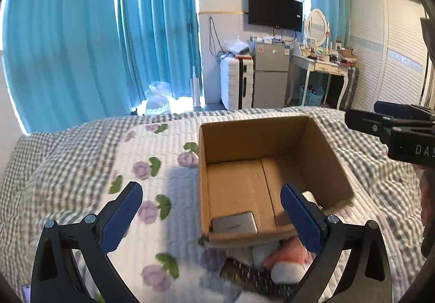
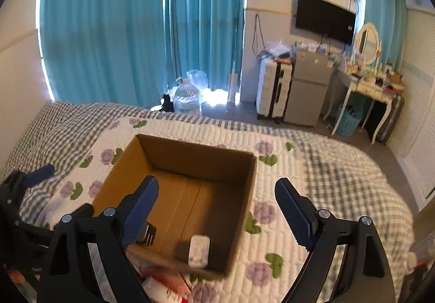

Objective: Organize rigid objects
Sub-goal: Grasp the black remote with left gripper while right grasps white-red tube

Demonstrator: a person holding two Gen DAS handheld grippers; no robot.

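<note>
Both jaws stand wide open and hold nothing: the left gripper [image 1: 212,218] hangs above the near edge of the cardboard box [image 1: 255,140], the right gripper [image 2: 217,210] above its inside. The box stands open-topped on the quilt [image 1: 168,137], so things drop in easily. A silver flat device [image 1: 235,225] and a small white item [image 2: 199,250] lie inside. More things, among them a dark remote [image 1: 244,274], wait just before the box.
</note>
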